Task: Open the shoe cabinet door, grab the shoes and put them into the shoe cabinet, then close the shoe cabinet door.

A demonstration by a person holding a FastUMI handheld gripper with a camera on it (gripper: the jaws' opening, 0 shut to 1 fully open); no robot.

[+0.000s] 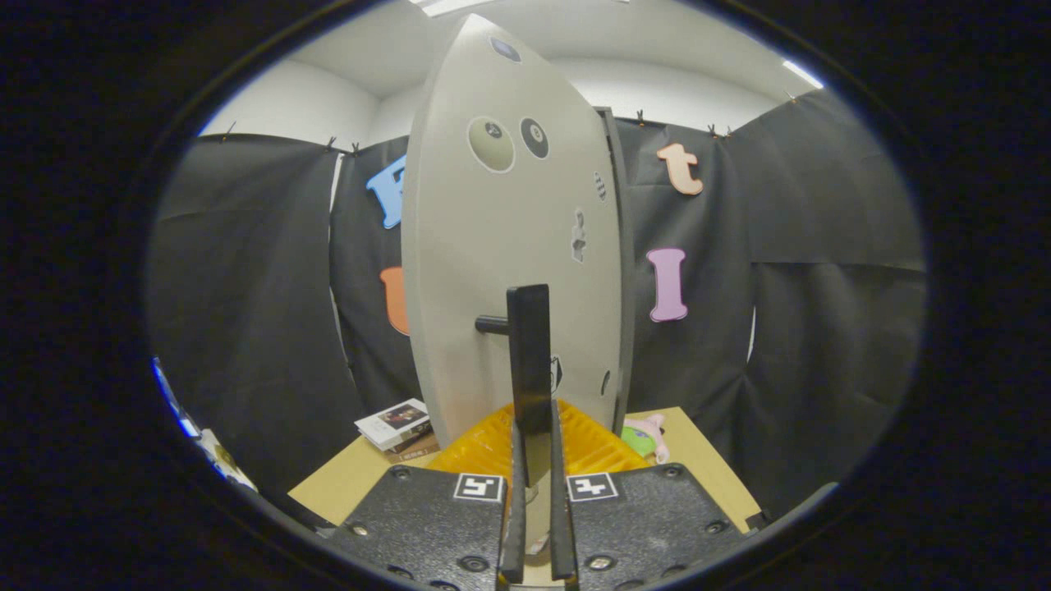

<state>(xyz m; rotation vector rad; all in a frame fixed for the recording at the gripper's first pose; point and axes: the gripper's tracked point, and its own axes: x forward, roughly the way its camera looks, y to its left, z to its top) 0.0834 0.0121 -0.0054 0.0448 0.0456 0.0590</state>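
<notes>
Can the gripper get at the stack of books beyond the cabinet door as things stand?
Probably not right now: the gripper has its jaws closed on the door's black handle, and the grey cabinet door stands between it and the books.

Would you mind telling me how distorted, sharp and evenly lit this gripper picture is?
Gripper view: fisheye bends the cabinet door into a bulging, pointed shape; the door and its handle, clamped by the gripper with jaws pressed on it, look sharp; lighting is soft and even, with bright ceiling lights above and no harsh shadows.
</notes>
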